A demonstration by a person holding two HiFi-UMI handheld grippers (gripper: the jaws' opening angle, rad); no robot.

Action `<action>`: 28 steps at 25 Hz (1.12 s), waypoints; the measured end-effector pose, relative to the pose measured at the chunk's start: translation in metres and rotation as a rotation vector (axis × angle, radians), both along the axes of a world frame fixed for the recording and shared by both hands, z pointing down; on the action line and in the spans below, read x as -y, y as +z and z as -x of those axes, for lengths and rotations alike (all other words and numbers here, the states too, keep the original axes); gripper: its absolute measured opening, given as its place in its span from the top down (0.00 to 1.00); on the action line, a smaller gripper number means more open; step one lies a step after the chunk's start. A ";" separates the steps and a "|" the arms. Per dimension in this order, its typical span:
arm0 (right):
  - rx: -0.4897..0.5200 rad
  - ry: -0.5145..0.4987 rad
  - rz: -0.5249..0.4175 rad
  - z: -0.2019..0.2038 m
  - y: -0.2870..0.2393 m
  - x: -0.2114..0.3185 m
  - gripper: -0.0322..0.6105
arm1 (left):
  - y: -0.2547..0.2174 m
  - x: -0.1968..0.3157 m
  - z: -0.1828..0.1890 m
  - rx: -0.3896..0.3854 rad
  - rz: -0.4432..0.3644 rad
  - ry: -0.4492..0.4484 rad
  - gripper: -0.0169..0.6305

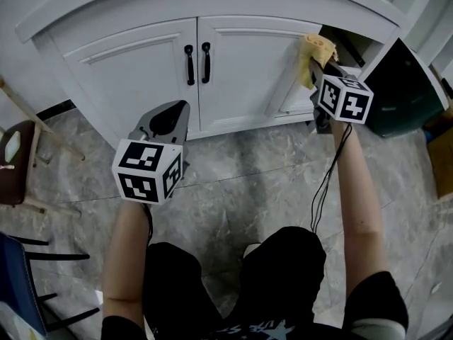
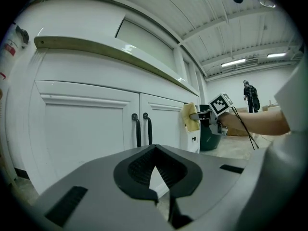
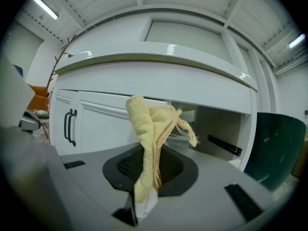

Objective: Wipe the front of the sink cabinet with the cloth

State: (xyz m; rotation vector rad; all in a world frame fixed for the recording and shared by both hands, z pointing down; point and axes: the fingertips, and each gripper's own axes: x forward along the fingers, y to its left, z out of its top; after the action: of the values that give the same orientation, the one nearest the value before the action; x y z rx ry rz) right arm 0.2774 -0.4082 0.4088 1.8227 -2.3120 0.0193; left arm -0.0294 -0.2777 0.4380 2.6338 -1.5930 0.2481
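R gripper point(image 3: 144, 189) was clamped on the yellow cloth point(image 3: 150, 129), which stuck up out of the jaws & met, or nearly met, the cabinet point(image 1: 134, 69) front at its right end, beside the open compartment point(image 3: 216, 129). L gripper point(image 2: 162, 198) hung low, jaws together, empty. Prob. mid-wipe: couldn't tell what was already covered. The black handles point(image 1: 197, 62) lay well left of the cloth.
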 end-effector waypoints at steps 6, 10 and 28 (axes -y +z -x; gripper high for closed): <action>0.051 -0.120 0.011 0.052 0.002 -0.023 0.85 | -0.003 -0.014 0.021 0.001 0.000 -0.029 0.95; 0.102 -0.255 0.042 0.116 0.014 -0.034 0.85 | 0.003 -0.028 0.042 0.004 0.013 -0.070 0.95; 0.126 -0.375 0.037 0.205 0.054 -0.016 0.85 | 0.028 -0.037 0.081 -0.033 0.047 -0.164 0.95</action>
State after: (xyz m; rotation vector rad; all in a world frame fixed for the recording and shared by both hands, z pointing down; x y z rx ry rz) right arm 0.0721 -0.3921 0.4628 1.3800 -2.6839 0.1237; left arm -0.1104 -0.2407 0.4664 2.4429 -1.7572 0.2300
